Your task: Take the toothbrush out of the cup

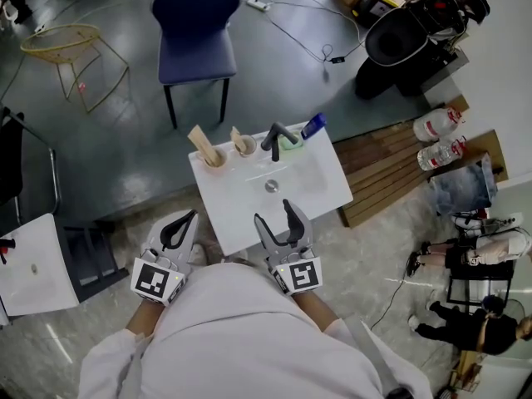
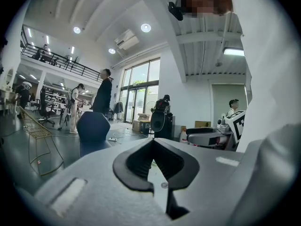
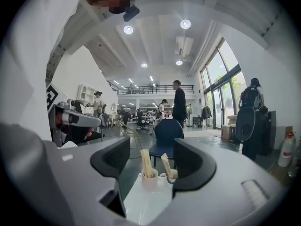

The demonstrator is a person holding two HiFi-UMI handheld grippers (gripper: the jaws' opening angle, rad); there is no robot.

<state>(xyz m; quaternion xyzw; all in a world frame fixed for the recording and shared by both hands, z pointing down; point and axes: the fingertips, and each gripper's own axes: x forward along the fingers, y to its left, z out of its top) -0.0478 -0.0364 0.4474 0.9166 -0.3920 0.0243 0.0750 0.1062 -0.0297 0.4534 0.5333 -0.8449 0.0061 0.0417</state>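
On the white washbasin (image 1: pixel 235 213), at its far left corner, stands a pale cup (image 1: pixel 214 159) with a wooden toothbrush (image 1: pixel 200 141) upright in it. A second small cup (image 1: pixel 245 148) to its right holds another brush. My right gripper (image 1: pixel 274 215) hovers over the basin's near edge, open and empty; the right gripper view shows both cups (image 3: pixel 149 178) ahead between its spread jaws (image 3: pixel 151 150), well apart from them. My left gripper (image 1: pixel 188 219) is shut on nothing, left of the basin; in the left gripper view its tips (image 2: pixel 153 143) meet.
A dark tap (image 1: pixel 275 138), a green soap dish (image 1: pixel 290 142) and a blue tube (image 1: pixel 313 125) line the basin's far edge. Beyond stand a blue chair (image 1: pixel 195 23) and a wire stool (image 1: pixel 71 56). A wooden pallet (image 1: pixel 391 165) with water bottles (image 1: pixel 436 125) lies to the right.
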